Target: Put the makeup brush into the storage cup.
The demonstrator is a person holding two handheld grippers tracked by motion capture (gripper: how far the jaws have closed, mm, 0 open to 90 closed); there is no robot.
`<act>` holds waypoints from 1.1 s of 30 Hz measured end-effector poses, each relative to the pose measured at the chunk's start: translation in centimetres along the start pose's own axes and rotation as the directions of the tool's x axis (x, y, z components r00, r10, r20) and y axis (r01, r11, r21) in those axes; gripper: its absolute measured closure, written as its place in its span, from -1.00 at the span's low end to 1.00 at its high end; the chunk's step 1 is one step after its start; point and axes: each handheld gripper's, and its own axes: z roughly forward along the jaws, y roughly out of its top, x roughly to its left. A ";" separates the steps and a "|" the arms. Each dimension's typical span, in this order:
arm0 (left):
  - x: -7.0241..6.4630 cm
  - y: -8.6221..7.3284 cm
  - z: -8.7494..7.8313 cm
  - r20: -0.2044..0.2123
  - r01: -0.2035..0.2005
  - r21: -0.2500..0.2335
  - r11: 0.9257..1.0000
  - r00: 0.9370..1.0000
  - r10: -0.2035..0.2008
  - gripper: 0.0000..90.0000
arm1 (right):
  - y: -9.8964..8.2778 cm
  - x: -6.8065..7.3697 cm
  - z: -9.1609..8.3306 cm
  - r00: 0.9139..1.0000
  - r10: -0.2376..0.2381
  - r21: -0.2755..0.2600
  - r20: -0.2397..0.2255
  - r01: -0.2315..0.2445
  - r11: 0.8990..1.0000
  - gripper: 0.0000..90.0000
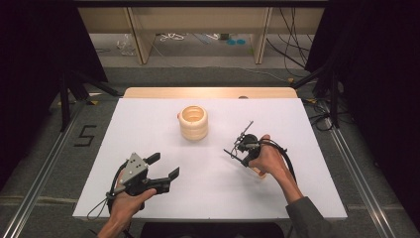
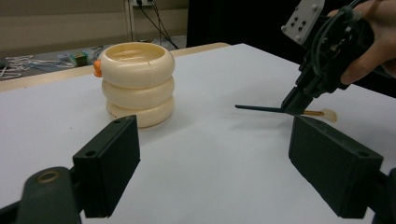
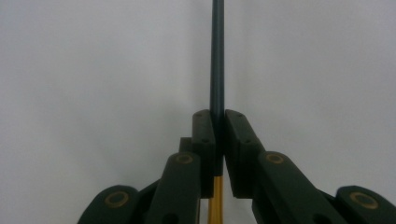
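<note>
A cream stack of three rings (image 1: 193,122) (image 2: 137,84) stands upright at the far middle of the white table (image 1: 143,124), with a small orange knob (image 2: 97,68) on its top ring. My right gripper (image 1: 241,158) (image 2: 293,108) (image 3: 218,126) is to the right of the stack, tilted down to the table and shut on a thin stick. The stick's dark shaft (image 3: 217,56) (image 2: 259,108) pokes out past the jaws. Its pale wooden end (image 2: 327,114) (image 1: 258,172) lies behind them, near the hand. My left gripper (image 1: 164,165) (image 2: 212,154) rests open at the near left, with nothing between its jaws.
The table's far wooden edge (image 1: 208,92) lies behind the ring stack. Metal rails (image 1: 356,168) run along the floor on both sides. Cables and shelf legs (image 1: 141,39) stand beyond the table. Bare white surface lies between the two grippers.
</note>
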 end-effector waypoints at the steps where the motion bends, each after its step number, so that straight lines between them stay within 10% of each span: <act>1: 0.0 0.0 0.1 0.007 0.007 0.002 1.000 1.000 -0.007 -0.64 | 0.1 0.4 -0.5 1.000 -0.018 -0.009 0.007 0.018 1.000 0.86; 13: -0.3 -0.2 0.4 0.051 -0.003 0.054 0.999 0.999 0.001 -0.64 | 0.8 5.3 -3.5 0.972 -0.232 -0.071 0.030 0.233 0.970 0.86; 18: -0.4 -0.3 0.5 0.075 -0.005 0.067 0.998 0.997 0.000 -0.64 | 1.1 6.9 -4.2 0.944 -0.331 -0.078 0.010 0.330 0.941 0.86; 33: -1.1 -0.4 0.8 0.161 -0.051 0.127 0.991 0.986 0.030 -0.65 | 1.2 9.1 -4.1 0.898 -0.441 -0.082 -0.010 0.438 0.895 0.86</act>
